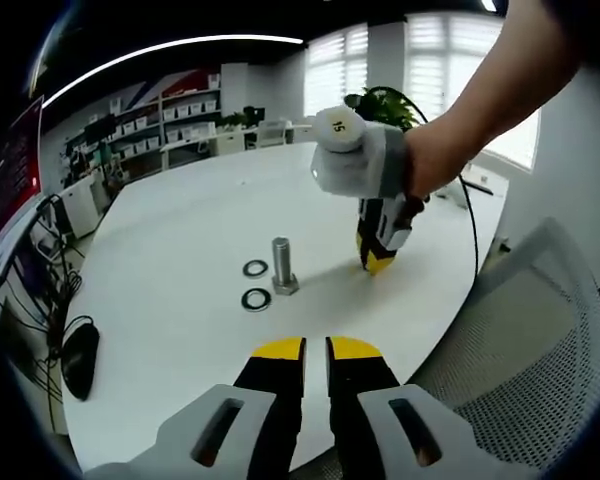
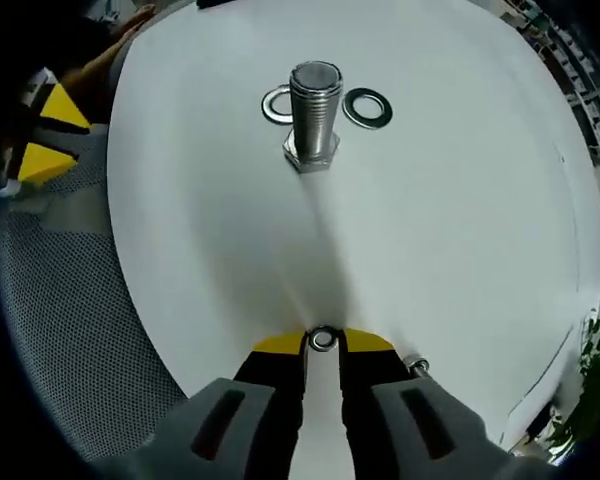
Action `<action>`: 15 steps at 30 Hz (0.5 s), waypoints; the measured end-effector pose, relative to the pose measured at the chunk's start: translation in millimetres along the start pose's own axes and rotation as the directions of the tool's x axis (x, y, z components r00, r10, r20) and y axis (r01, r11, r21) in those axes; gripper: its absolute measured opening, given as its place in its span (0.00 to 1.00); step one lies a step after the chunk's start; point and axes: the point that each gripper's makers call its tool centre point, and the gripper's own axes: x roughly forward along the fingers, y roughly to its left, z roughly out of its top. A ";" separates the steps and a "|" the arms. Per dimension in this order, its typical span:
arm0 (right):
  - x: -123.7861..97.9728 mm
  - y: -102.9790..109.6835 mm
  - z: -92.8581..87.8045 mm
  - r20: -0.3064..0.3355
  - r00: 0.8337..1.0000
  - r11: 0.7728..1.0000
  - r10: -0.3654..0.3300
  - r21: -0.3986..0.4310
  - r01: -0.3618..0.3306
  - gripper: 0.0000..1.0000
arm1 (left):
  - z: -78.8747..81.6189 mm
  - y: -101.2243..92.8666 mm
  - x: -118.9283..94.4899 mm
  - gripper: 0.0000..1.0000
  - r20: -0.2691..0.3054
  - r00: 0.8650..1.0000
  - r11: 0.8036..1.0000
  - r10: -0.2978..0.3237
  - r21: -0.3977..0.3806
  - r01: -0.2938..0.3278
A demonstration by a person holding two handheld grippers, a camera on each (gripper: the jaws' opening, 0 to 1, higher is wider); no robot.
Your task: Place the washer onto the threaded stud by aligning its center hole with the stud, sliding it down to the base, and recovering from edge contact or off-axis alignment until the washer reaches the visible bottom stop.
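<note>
A threaded stud stands upright on its hex base on the white round table. Two loose washers lie flat just left of it. In the right gripper view the stud rises ahead, with one washer to its right and another partly behind it. My right gripper is shut on a small washer, well short of the stud. A hand holds that gripper tip-down right of the stud. My left gripper hangs shut over the table's near edge, holding nothing.
A grey mesh chair stands at the table's edge. A black object and cables lie on the floor to the left. Shelves, a plant and windows line the far side. The left gripper's yellow tips show at the left.
</note>
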 end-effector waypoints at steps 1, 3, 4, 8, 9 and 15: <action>-0.3 0.5 0.2 0.006 1.000 1.000 0.000 -0.005 0.000 0.15 | 0.0 0.2 -0.2 0.06 -0.001 1.000 1.000 0.000 0.000 0.000; -1.3 0.3 0.3 0.023 1.000 1.000 0.003 -0.004 -0.002 0.15 | -0.1 0.1 -0.2 0.06 0.000 1.000 1.000 0.001 0.001 -0.001; -1.6 0.0 0.2 0.031 1.000 1.000 0.005 0.000 -0.005 0.14 | -0.2 0.1 -0.1 0.06 0.000 1.000 1.000 0.001 0.001 -0.001; -0.5 -2.1 -2.1 0.043 0.999 0.999 0.021 0.034 -0.023 0.14 | -0.3 0.2 0.1 0.06 -0.001 1.000 1.000 0.001 0.001 -0.001; -0.5 -1.9 -4.6 0.037 0.999 0.999 0.026 0.035 -0.027 0.14 | -0.3 0.1 0.0 0.06 -0.001 1.000 1.000 0.000 0.002 0.000; -5.5 -8.6 -20.2 0.049 0.998 0.995 0.029 0.091 -0.033 0.14 | 0.4 -0.1 -0.2 0.06 0.002 1.000 1.000 -0.001 0.003 0.001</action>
